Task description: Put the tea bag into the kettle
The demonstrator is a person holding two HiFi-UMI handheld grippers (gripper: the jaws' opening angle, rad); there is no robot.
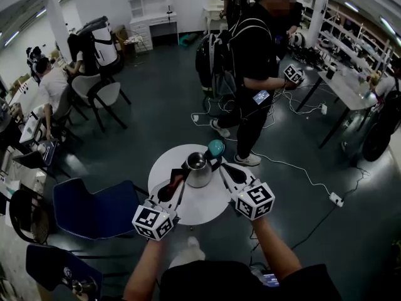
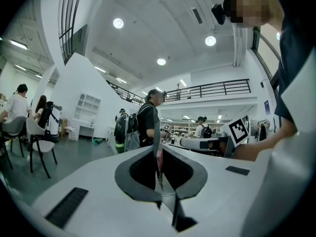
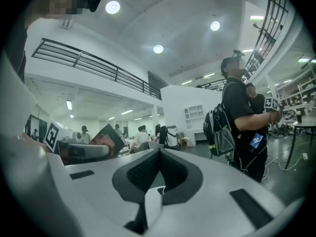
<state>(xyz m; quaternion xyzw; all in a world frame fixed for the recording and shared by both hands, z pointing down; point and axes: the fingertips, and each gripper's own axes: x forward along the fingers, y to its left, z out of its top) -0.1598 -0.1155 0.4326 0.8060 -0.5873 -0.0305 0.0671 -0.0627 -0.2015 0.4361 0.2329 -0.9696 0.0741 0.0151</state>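
Observation:
A steel kettle (image 1: 199, 170) stands on the small round white table (image 1: 207, 209), its top uncovered. A teal round object (image 1: 215, 147) lies just behind it. My left gripper (image 1: 180, 175) is left of the kettle, shut on the dark red tea bag (image 1: 176, 182). In the left gripper view the tea bag (image 2: 158, 166) shows edge-on between the closed jaws (image 2: 158, 154). From the right gripper view the packet (image 3: 105, 138) is visible at the left. My right gripper (image 1: 220, 166) is right of the kettle, shut with nothing between its jaws (image 3: 158, 151).
A person in black with a backpack (image 1: 254, 74) stands just beyond the table. A blue chair (image 1: 94, 209) is at the table's left. Cables and a power strip (image 1: 336, 199) lie on the floor to the right. More chairs and desks line the room's edges.

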